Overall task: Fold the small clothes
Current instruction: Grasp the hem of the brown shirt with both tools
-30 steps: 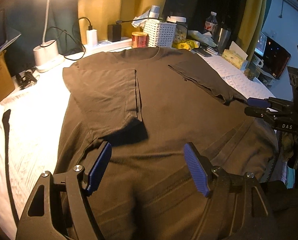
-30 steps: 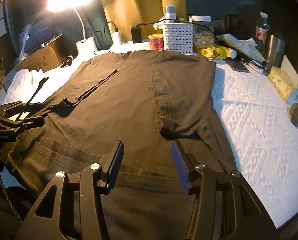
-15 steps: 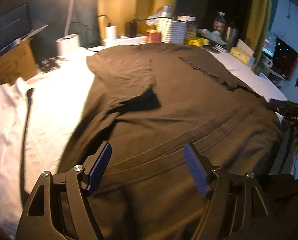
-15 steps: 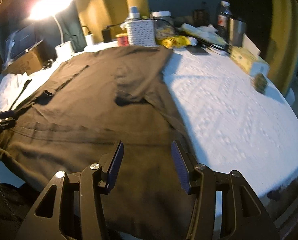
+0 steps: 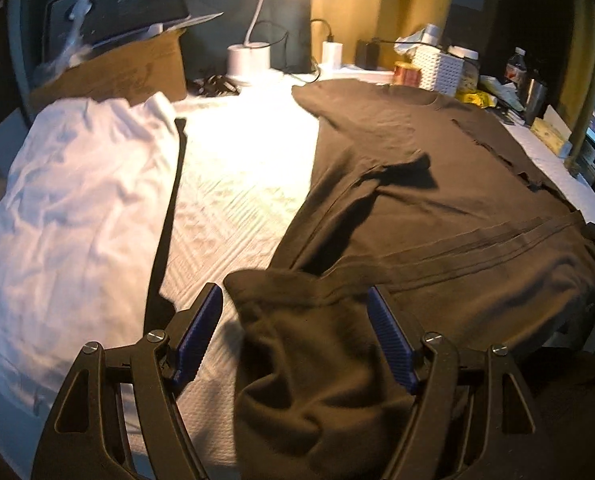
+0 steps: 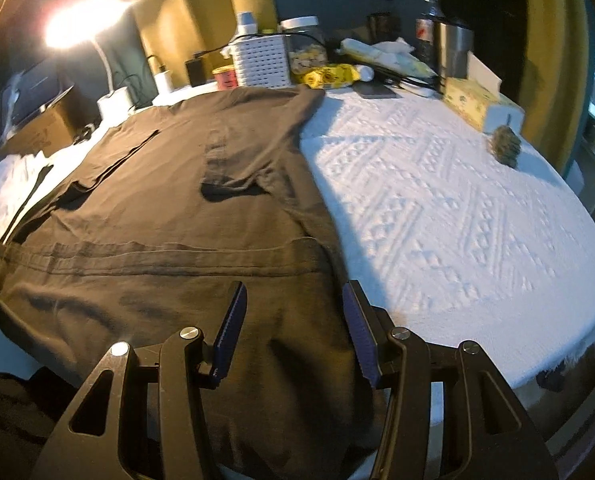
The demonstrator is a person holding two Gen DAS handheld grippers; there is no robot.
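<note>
A dark brown T-shirt (image 5: pixel 437 200) lies flat on the white quilted cover, both sleeves folded inward, its hem hanging over the near edge. It also shows in the right wrist view (image 6: pixel 177 208). My left gripper (image 5: pixel 293 332) is open, its blue pads either side of the shirt's bunched near-left hem corner. My right gripper (image 6: pixel 293 328) is open over the shirt's near-right hem corner, next to the bare cover.
A white garment (image 5: pixel 69 208) lies at the left by a cardboard box (image 5: pixel 117 72). A lamp (image 5: pixel 249 56), white basket (image 6: pixel 261 60), jar, bottle, steel cup (image 6: pixel 453 52) and tissue box (image 6: pixel 477 100) line the far edge. A small dark object (image 6: pixel 505 146) sits at the right.
Both grippers have swung outward: the left to the shirt's left hem corner, the right to its right hem corner. Both stay open.
</note>
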